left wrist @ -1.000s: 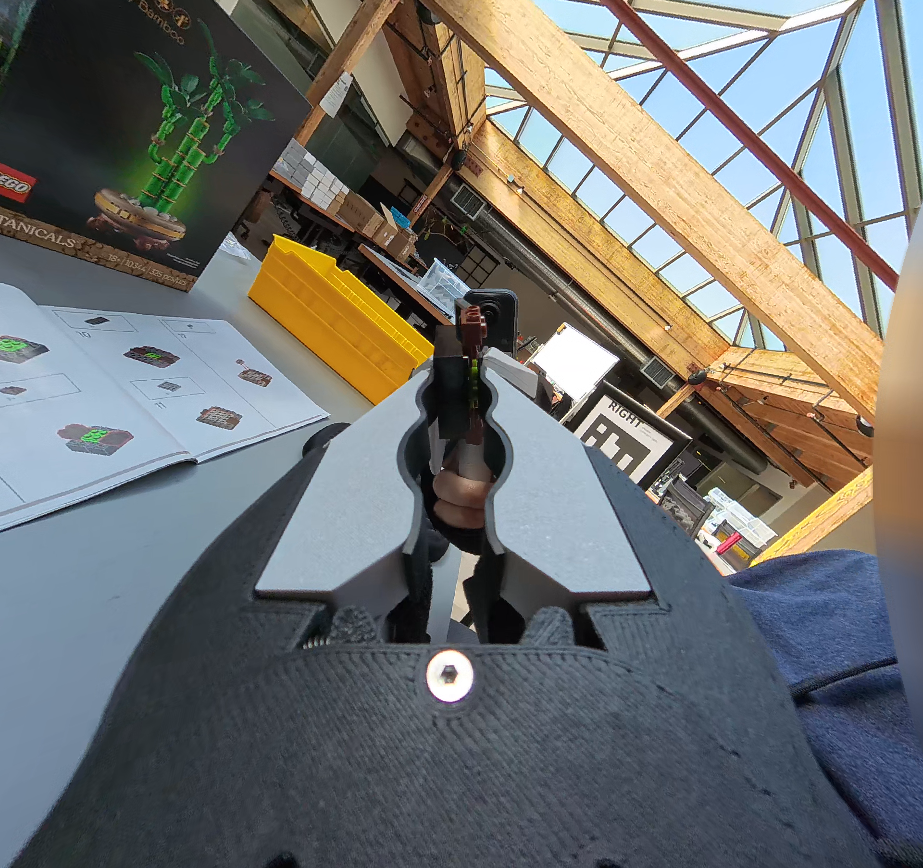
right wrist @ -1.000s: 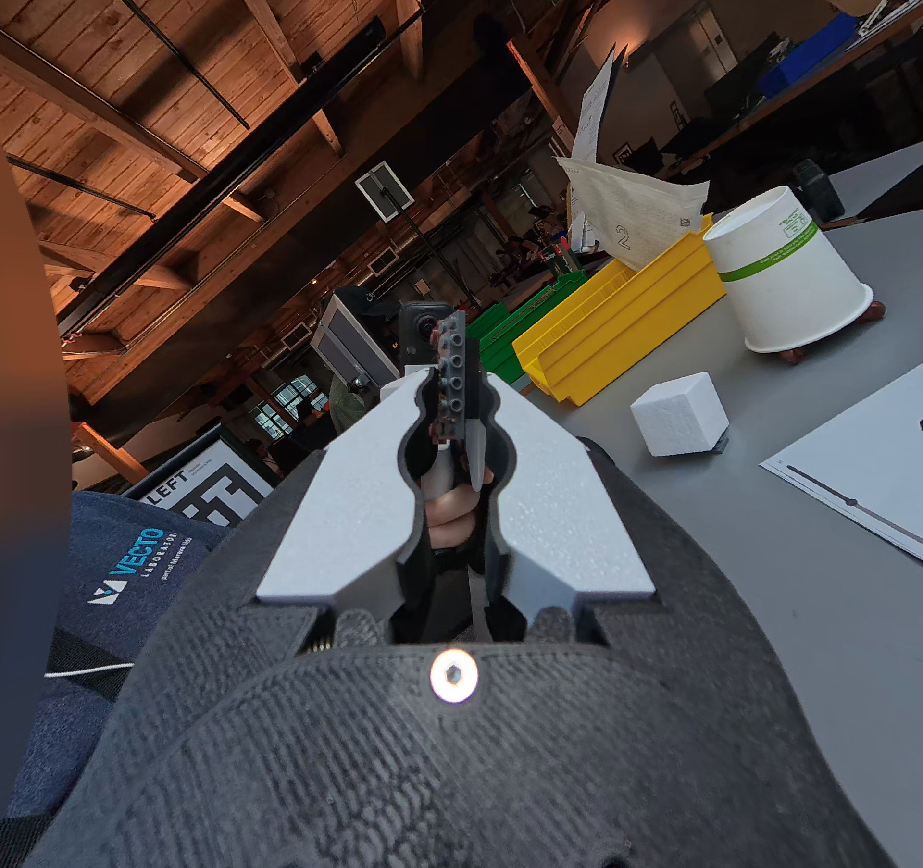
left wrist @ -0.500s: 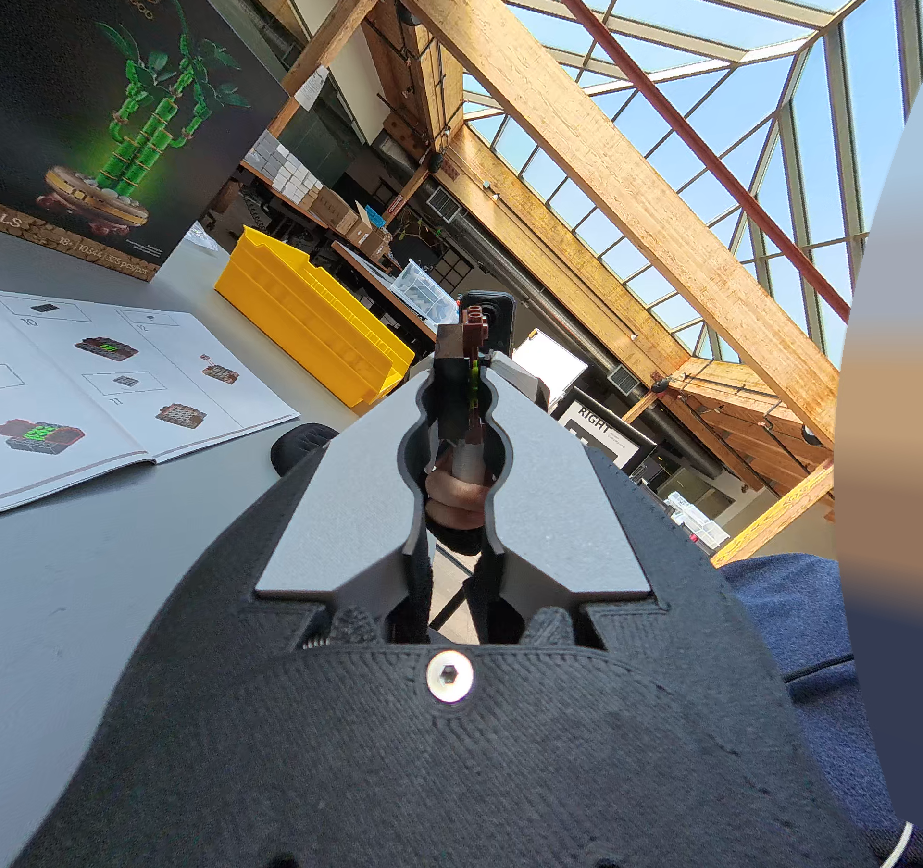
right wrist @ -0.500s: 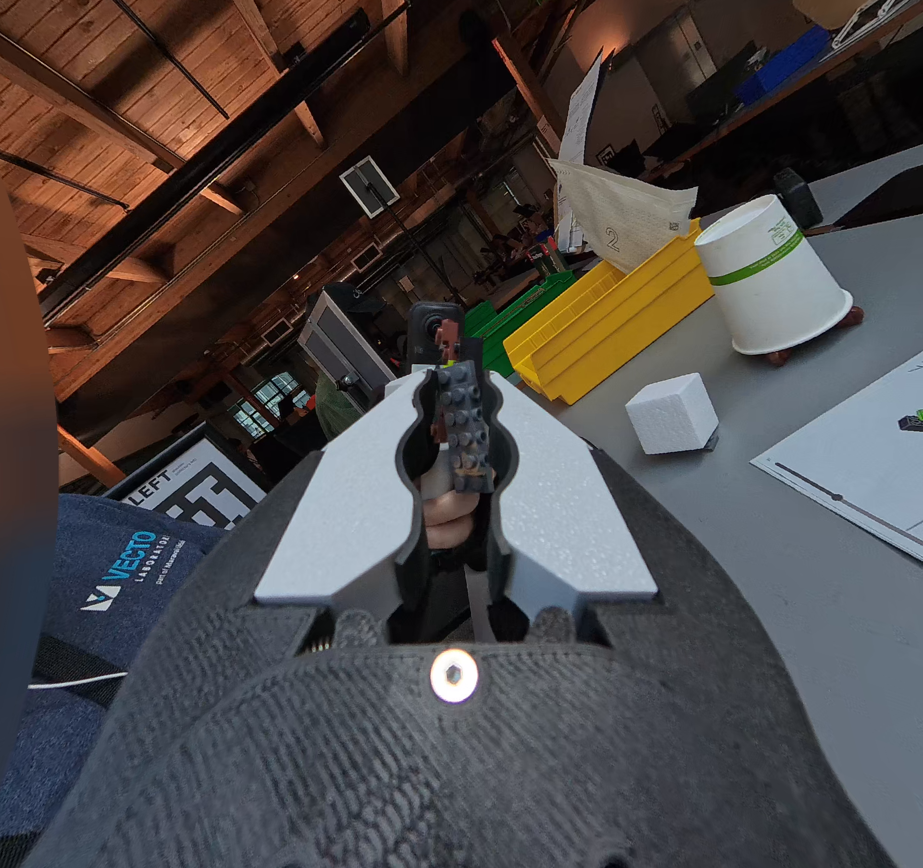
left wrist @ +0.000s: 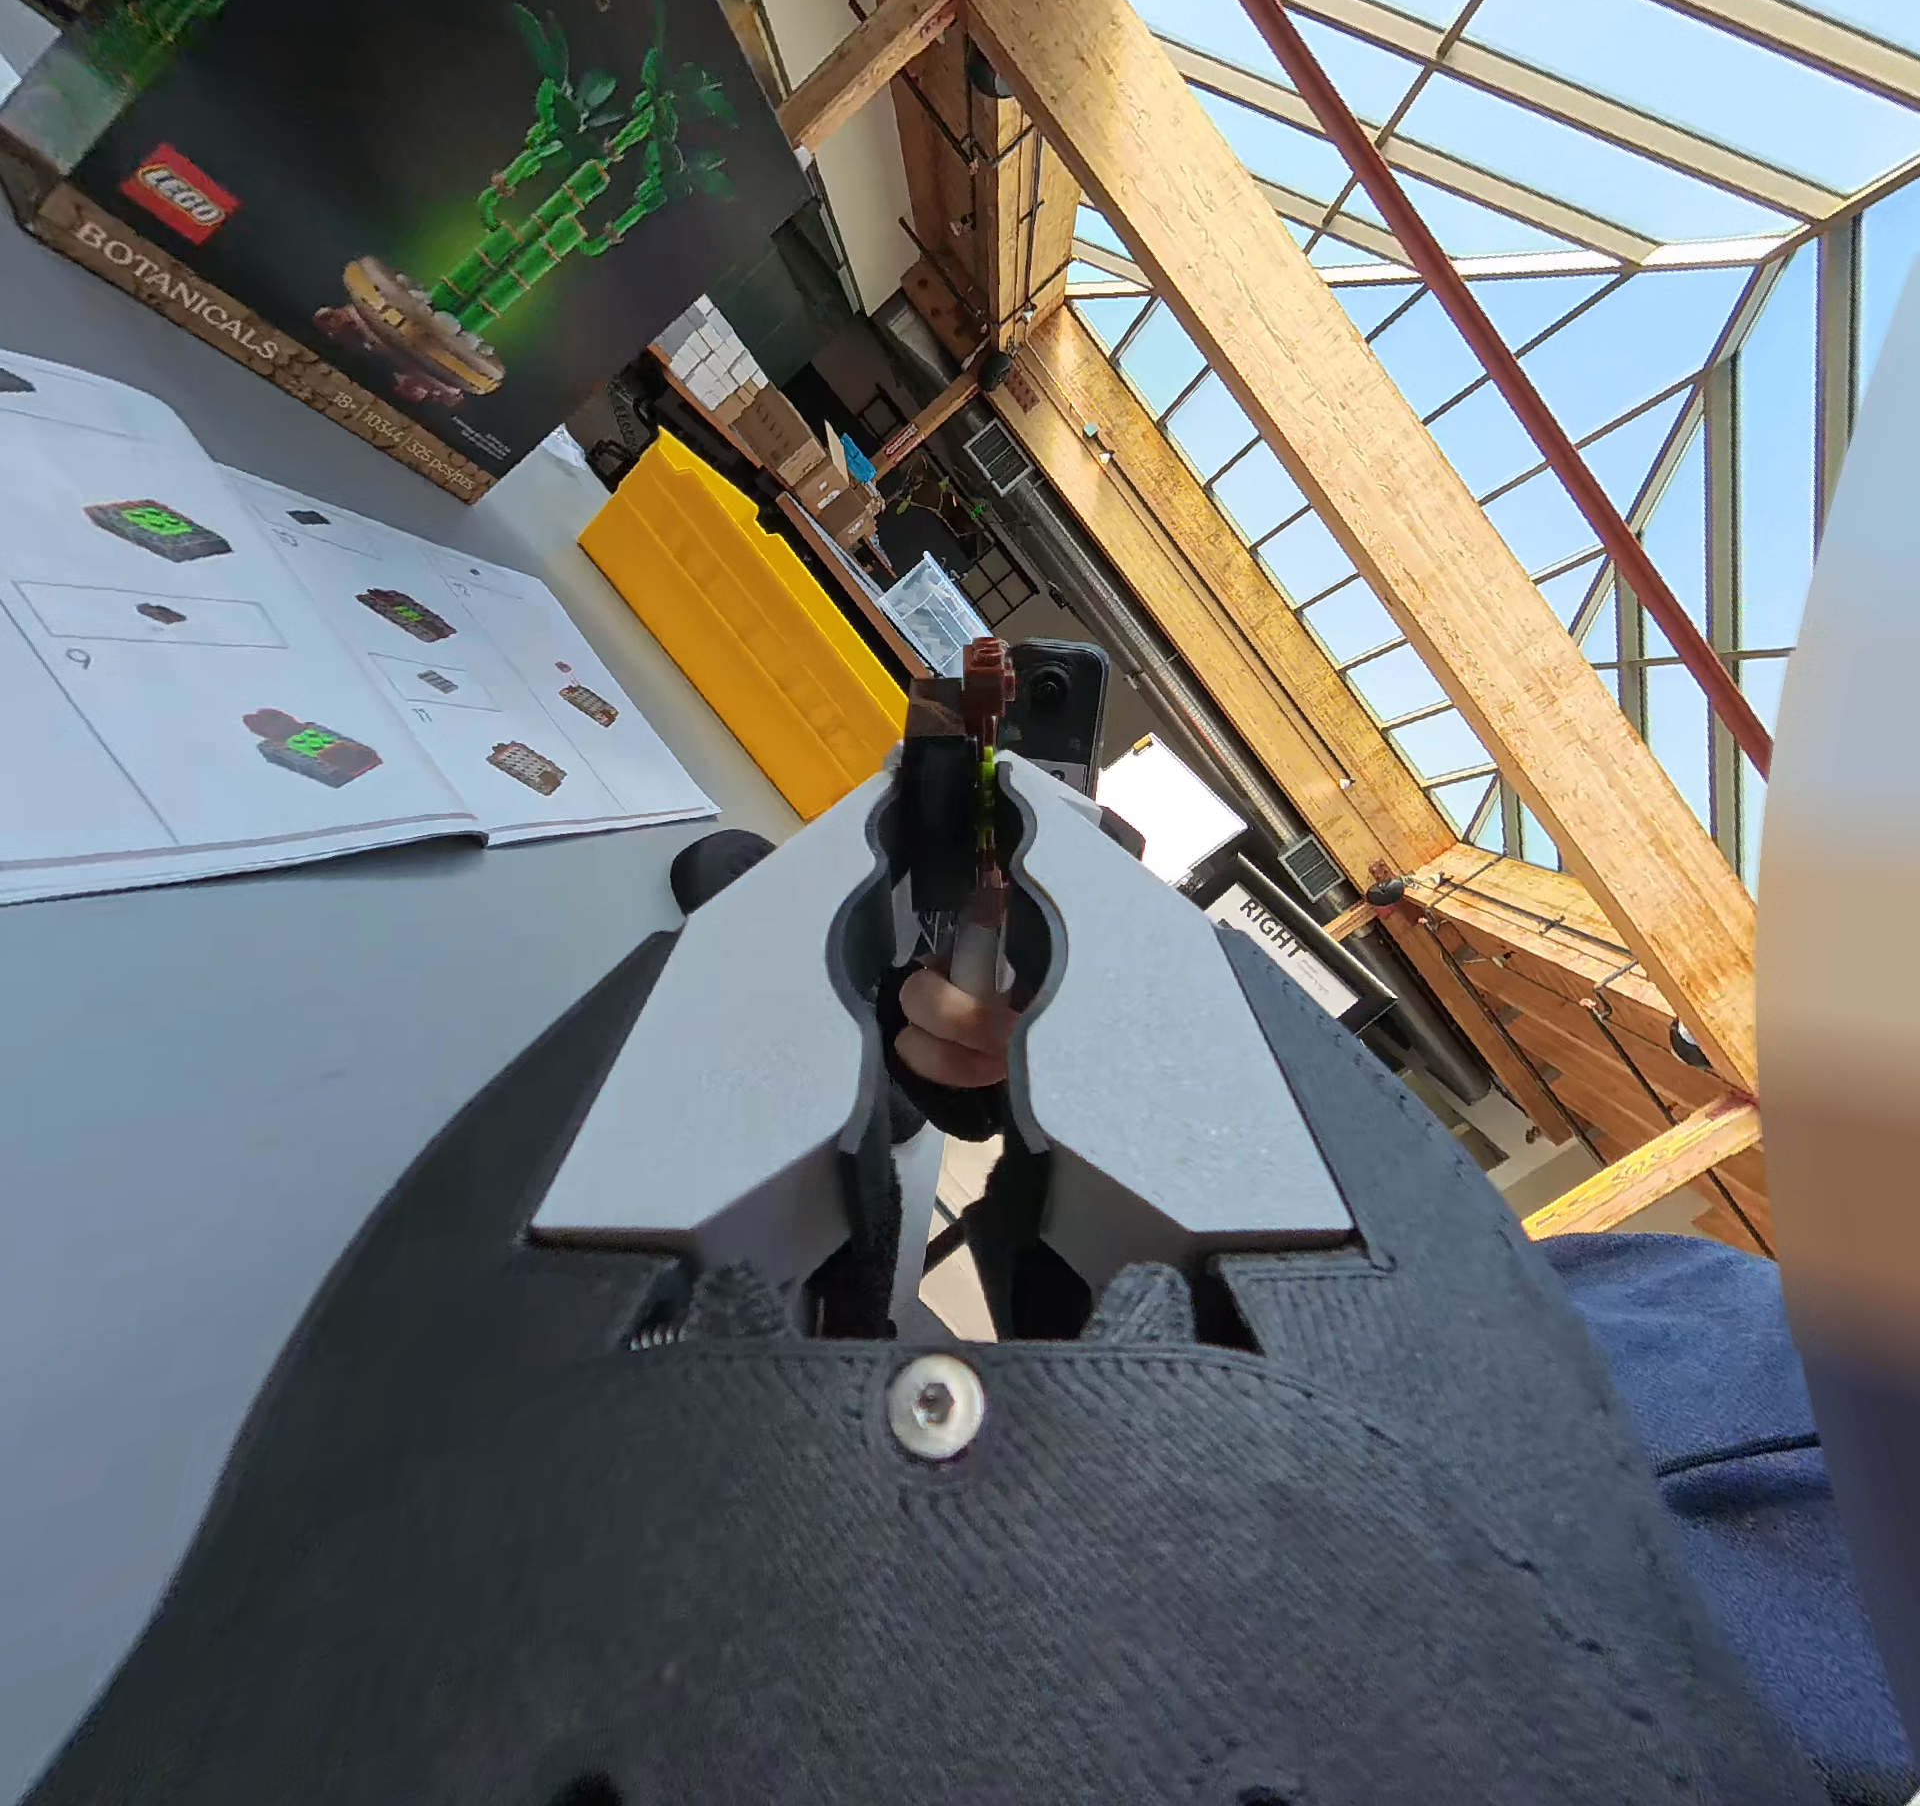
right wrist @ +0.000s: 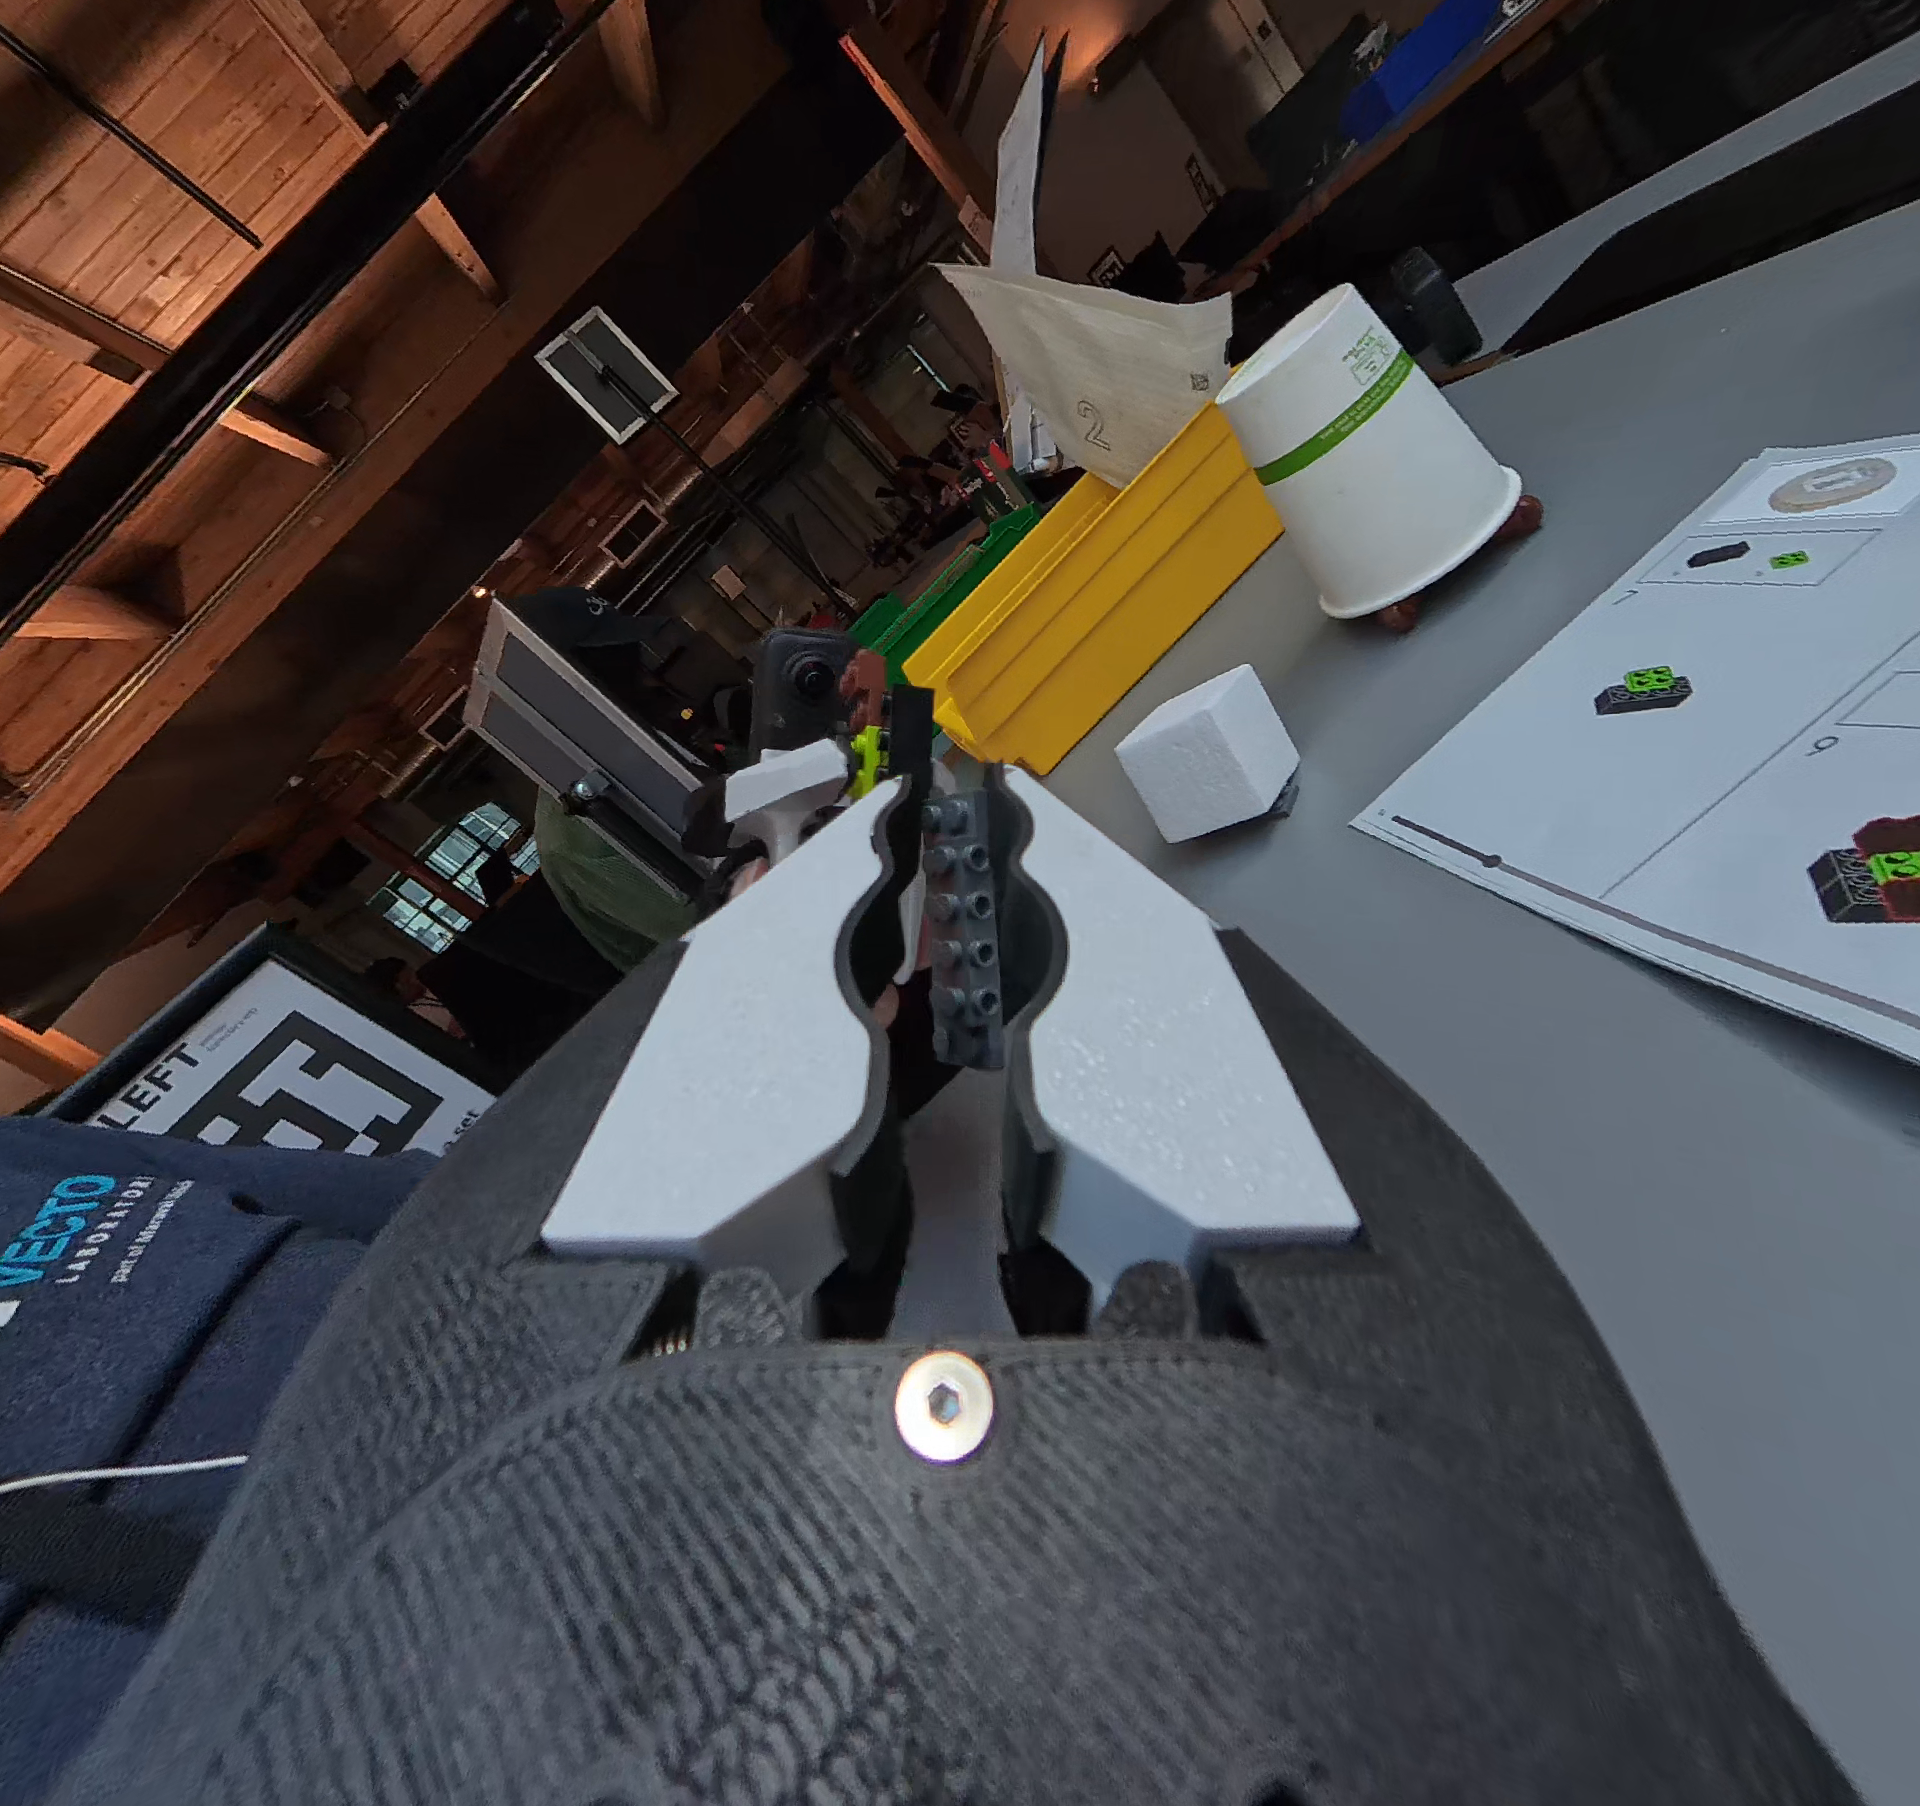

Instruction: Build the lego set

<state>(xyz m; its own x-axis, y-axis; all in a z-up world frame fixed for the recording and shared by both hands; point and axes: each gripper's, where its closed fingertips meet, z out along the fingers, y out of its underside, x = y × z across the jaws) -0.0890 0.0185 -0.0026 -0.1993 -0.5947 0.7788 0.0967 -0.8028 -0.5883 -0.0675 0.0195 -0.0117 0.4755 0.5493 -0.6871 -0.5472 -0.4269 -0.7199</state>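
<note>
A small brick assembly (left wrist: pixel 951 790) is clamped between the left gripper (left wrist: pixel 948 800) jaws. A grey studded plate (right wrist: pixel 964 935) is clamped between the right gripper (right wrist: pixel 951 800) jaws, above the counter (right wrist: pixel 1558 1133).

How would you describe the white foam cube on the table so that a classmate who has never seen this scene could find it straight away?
Start at the long yellow bin on the grey table. Just in front of its near end, between it and the open instruction booklet, sits the white foam cube. Unlike the upturned white paper cup nearby, it is blocky, plain and has no green band.
</note>
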